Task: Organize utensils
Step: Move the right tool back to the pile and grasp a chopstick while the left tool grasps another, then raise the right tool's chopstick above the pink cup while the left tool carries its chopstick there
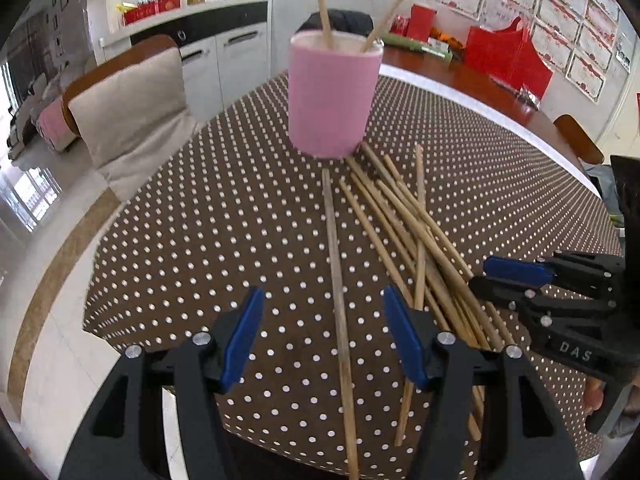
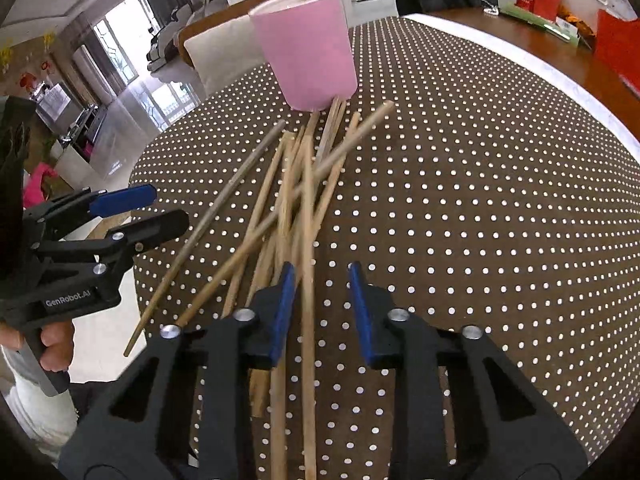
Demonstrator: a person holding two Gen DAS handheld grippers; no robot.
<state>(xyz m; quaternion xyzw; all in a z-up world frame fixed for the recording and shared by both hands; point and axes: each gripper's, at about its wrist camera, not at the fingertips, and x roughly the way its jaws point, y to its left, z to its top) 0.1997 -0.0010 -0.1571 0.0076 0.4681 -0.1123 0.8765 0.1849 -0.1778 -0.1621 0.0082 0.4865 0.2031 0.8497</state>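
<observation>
On the polka-dot table [image 1: 200, 220], a loose pile of bamboo chopsticks [image 2: 296, 200] lies fanned out in front of a pink cup [image 1: 332, 100] that already holds two upright sticks. Their long axes run roughly from the claws toward the cup. The right claw [image 2: 322, 312] is partly open — one pale chopstick [image 2: 308, 320] runs lengthwise between its blue pads, close to the left pad, not clamped as far as the view shows. The left claw [image 1: 324, 336] stands wider open, straddling a single darker chopstick [image 1: 338, 280] set apart at the pile's left edge. Each claw points along its stick rather than across it, so closing should catch it lengthwise.
</observation>
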